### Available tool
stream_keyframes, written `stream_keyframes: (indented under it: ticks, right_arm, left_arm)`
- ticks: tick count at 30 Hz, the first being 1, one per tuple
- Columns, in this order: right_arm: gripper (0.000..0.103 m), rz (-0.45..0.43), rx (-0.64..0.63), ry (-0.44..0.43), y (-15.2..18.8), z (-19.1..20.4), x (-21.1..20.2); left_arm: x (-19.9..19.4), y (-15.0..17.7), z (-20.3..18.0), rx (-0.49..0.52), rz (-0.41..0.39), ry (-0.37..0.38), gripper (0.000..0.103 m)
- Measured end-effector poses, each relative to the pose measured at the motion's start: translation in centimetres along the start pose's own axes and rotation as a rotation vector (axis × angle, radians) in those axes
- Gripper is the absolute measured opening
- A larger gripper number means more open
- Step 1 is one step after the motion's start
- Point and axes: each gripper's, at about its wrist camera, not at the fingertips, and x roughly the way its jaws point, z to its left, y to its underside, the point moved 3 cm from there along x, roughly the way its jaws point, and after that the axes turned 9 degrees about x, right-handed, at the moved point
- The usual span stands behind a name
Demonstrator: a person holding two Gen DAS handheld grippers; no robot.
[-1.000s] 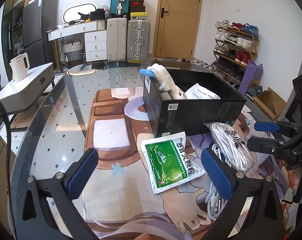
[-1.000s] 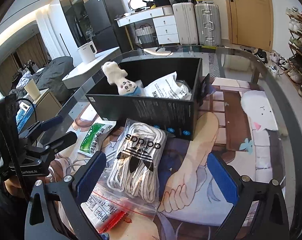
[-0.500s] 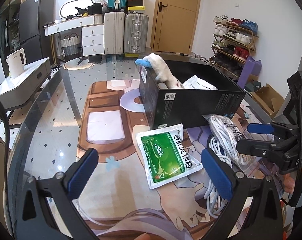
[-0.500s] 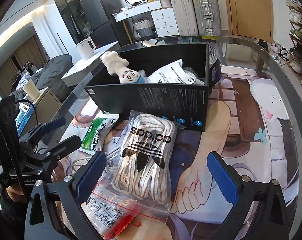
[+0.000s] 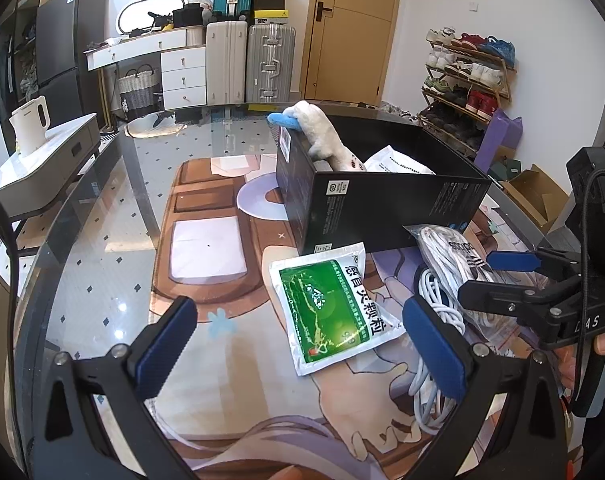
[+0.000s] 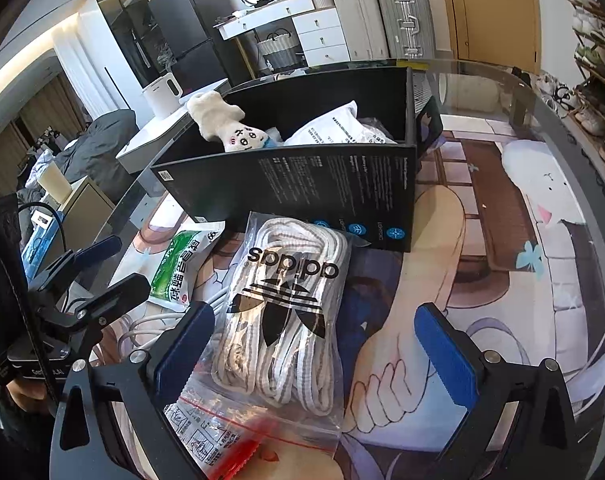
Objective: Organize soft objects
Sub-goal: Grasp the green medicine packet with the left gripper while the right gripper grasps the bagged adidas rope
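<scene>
Left wrist view: left gripper (image 5: 302, 344) has its jaws spread wide, nothing between them, hovering just above the green sachet (image 5: 332, 306), which lies flat on the counter (image 5: 102, 280) just in front of the black box (image 5: 382, 208). Likely step: pick up the sachet and drop it in the box. To do it well, come down so one finger slides under the loose near edge; a flat pouch gives little to pinch, so tilt in and close on a corner or edge. Keep clear of the white cable (image 5: 434, 292) touching its right side. The right gripper (image 5: 498, 276) shows at the right edge, its jaws parted, holding nothing.

Right wrist view: the right gripper's jaws are released, straddling the bag of laces (image 6: 286, 308) on the counter, the bag's far end touching the box wall. Pinch the bag across its middle bulge, not the slippery film alone. A zip bag with a red strip (image 6: 222, 436) lies partly under it, nearest the camera.

Count: one box; inside it one plush toy (image 6: 226, 128) leaning over the rim and at least one white pouch (image 6: 334, 128). Outside: one green sachet, one lace bag, one zip bag, one cable. Two grippers.
</scene>
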Motion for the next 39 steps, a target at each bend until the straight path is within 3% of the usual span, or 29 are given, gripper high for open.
stream_keyframes:
  ticks: [12, 21, 31, 39]
  right_arm:
    - [0.054, -0.02, -0.028, -0.019, 0.5, 0.1, -0.5]
    - [0.048, -0.03, -0.069, -0.022, 0.7, 0.1, -1.3]
    - [0.048, -0.063, -0.095, -0.039, 0.8, 0.0, -3.2]
    - [0.048, -0.068, -0.083, -0.041, 0.8, -0.6, -3.7]
  left_arm:
    - [0.3, 0.1, -0.1, 0.003, 0.01, 0.003, 0.103]
    - [1.2, 0.0, 0.0, 0.004, 0.067, -0.026, 0.103]
    - [3.5, -1.1, 0.0, -0.03, 0.136, -0.011, 0.103]
    - [4.6, -0.9, 0.7, -0.037, 0.194, -0.043, 0.103]
